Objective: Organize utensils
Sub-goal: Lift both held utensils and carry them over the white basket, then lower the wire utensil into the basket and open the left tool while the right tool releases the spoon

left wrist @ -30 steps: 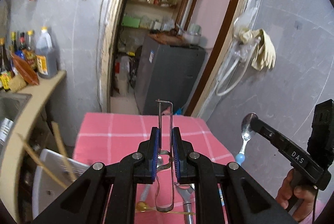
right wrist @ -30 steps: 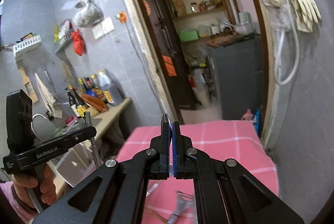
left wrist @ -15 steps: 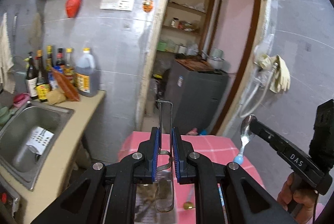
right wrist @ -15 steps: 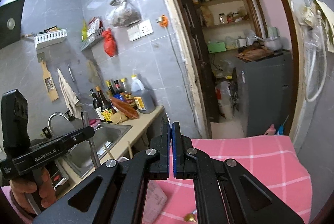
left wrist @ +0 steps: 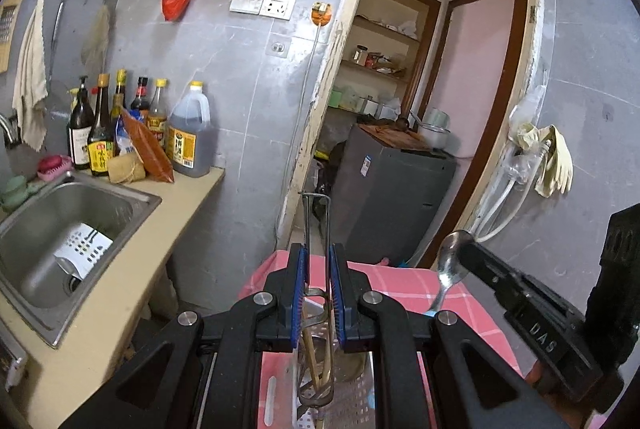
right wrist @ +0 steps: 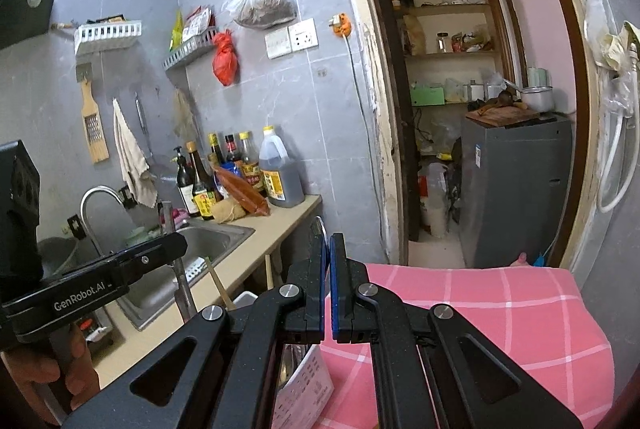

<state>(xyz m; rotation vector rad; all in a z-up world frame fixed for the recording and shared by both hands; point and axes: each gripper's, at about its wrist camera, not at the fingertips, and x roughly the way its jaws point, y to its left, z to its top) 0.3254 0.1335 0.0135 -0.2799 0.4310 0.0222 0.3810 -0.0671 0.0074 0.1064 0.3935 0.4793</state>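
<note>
My left gripper is shut on a metal peeler, held upright above a white perforated basket that holds wooden chopsticks. In the right wrist view the left gripper shows at the left with the peeler's handle hanging below it. My right gripper is shut on a metal spoon; only the spoon's edge shows there. In the left wrist view the spoon sticks out of the right gripper, bowl up, to the right of the peeler.
A table with a pink checked cloth lies below. A beige counter with a steel sink and bottles is at the left. A doorway with a grey cabinet is ahead. Gloves hang on the right wall.
Both grippers have lifted and swung left with their utensils; the sink and counter have come into view, and the white basket now lies under the left gripper.
</note>
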